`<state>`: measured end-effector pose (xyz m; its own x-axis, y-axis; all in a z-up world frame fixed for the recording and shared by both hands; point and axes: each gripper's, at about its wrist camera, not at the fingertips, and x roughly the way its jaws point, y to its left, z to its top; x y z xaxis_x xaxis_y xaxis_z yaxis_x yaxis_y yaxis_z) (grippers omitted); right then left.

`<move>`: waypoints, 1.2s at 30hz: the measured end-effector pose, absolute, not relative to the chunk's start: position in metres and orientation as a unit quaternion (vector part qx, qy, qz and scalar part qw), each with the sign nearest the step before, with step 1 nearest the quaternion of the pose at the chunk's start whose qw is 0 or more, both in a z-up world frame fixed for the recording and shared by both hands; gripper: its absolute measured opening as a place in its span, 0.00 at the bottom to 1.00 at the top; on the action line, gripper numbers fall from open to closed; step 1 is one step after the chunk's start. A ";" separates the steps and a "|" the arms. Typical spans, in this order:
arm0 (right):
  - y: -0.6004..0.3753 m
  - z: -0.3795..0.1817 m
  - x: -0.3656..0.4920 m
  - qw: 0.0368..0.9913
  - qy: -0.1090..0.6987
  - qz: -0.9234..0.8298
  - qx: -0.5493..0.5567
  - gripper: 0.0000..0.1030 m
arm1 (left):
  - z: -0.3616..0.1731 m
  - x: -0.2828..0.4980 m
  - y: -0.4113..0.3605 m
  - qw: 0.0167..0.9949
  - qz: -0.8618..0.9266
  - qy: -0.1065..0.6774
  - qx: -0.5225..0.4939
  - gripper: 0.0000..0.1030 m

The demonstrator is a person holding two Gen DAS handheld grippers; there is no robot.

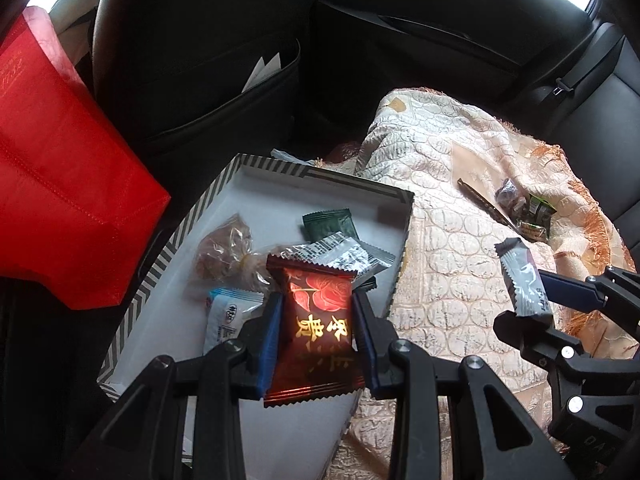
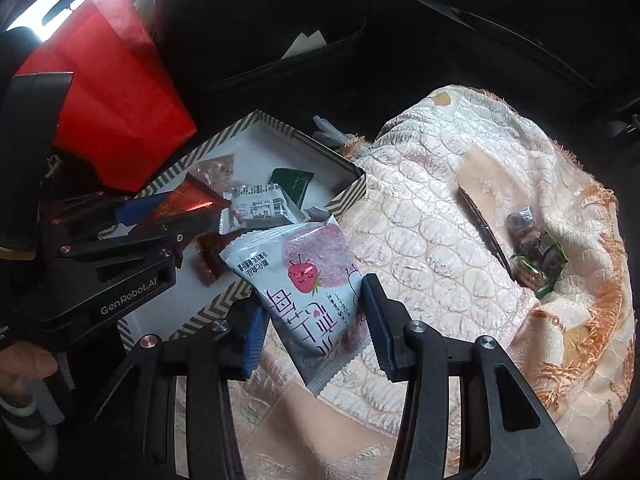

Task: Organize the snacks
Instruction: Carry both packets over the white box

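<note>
My left gripper (image 1: pixel 316 316) is shut on a dark red snack packet with a rose and gold characters (image 1: pixel 314 320) and holds it above the white box with a striped rim (image 1: pixel 168 252). It also shows in the right wrist view (image 2: pixel 188 204). My right gripper (image 2: pixel 312 316) is shut on a white strawberry snack packet (image 2: pixel 304 280), over the quilt by the box's near corner. It shows edge-on in the left wrist view (image 1: pixel 524 280). In the box lie a green packet (image 1: pixel 330 224), a silver packet (image 1: pixel 340 254), a clear-wrapped pastry (image 1: pixel 224 252) and a blue-white packet (image 1: pixel 228 316).
This is a car back seat covered by a cream quilted throw (image 1: pixel 452 264). A small pile of snacks (image 1: pixel 528 212) and a dark thin stick (image 1: pixel 484 204) lie on the throw to the right. A red bag (image 1: pixel 64 160) stands left of the box. The front seatback (image 1: pixel 200 60) is behind.
</note>
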<state>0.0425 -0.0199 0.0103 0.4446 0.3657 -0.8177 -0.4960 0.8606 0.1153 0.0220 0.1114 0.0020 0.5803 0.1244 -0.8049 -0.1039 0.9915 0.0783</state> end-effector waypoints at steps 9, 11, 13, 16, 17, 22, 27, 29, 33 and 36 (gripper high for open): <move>0.001 0.010 0.047 0.842 0.465 0.262 -0.074 0.43 | -0.004 0.019 0.131 0.888 0.084 0.452 0.012 0.36; 0.005 0.010 0.048 0.842 0.465 0.263 -0.076 0.43 | -0.005 0.019 0.135 0.889 0.087 0.450 0.011 0.36; 0.008 0.009 0.049 0.841 0.466 0.264 -0.077 0.43 | -0.007 0.019 0.139 0.888 0.089 0.452 0.008 0.36; 0.014 0.007 0.052 0.838 0.469 0.266 -0.080 0.43 | -0.009 0.020 0.145 0.886 0.092 0.454 0.003 0.36; 0.016 0.006 0.053 0.838 0.470 0.266 -0.081 0.43 | -0.010 0.020 0.147 0.886 0.093 0.455 0.002 0.36; 0.026 0.003 0.059 0.835 0.475 0.267 -0.081 0.43 | -0.016 0.025 0.157 0.883 0.098 0.460 -0.002 0.36; 0.037 -0.001 0.067 0.832 0.478 0.268 -0.081 0.43 | -0.023 0.031 0.165 0.879 0.102 0.466 -0.006 0.36; 0.042 -0.002 0.071 0.831 0.481 0.267 -0.081 0.43 | -0.025 0.033 0.169 0.877 0.105 0.468 -0.007 0.36; 0.051 -0.004 0.079 0.832 0.482 0.264 -0.082 0.43 | -0.029 0.039 0.175 0.875 0.110 0.472 -0.009 0.36; 0.057 -0.008 0.088 0.829 0.488 0.260 -0.082 0.43 | -0.031 0.041 0.178 0.874 0.111 0.472 -0.009 0.36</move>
<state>0.0884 0.0575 -0.0084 0.3884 0.3506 -0.8522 -0.5104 0.8518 0.1178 0.0412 0.1777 -0.0307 0.5288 0.1854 -0.8282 -0.2029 0.9752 0.0888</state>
